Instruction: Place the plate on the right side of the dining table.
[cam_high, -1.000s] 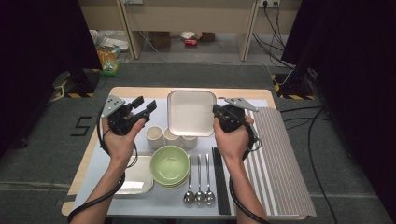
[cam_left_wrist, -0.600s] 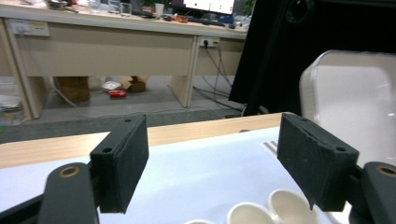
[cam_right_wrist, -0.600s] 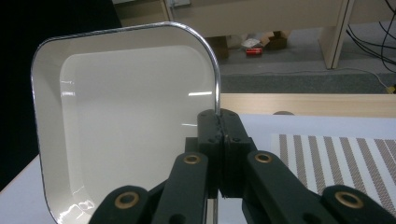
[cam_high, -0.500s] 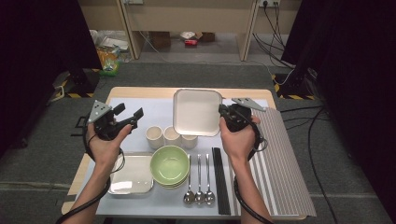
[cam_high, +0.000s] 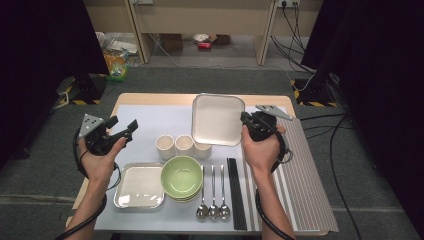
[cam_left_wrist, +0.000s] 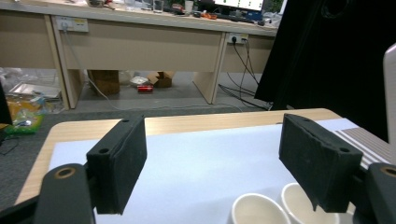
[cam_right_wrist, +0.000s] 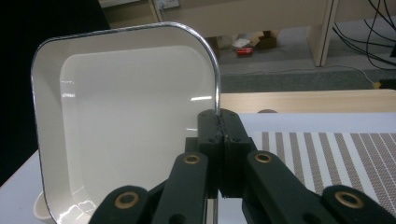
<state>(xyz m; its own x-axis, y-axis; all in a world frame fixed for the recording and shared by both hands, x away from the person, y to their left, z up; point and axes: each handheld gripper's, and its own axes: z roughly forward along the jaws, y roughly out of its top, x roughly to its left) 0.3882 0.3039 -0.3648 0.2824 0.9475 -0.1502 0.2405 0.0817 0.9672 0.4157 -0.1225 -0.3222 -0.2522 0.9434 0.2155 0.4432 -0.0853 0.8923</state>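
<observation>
At upper centre of the high view, the right gripper (cam_high: 248, 121) is clamping its black padded fingers on the rim of a glossy white square tray (cam_high: 217, 119) with rounded corners — tilted above the cups. The left gripper (cam_high: 122, 131) — fingers just opened wide — is gripping nothing.

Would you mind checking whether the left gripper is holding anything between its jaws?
No, the left gripper has its jaws wide apart with only bare table mat between them.

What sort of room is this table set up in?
Likely a lab or office workspace rather than a kitchen: a wooden desk with wall sockets behind, black curtains at the sides, grey carpet floor, and loose power cables.
</observation>
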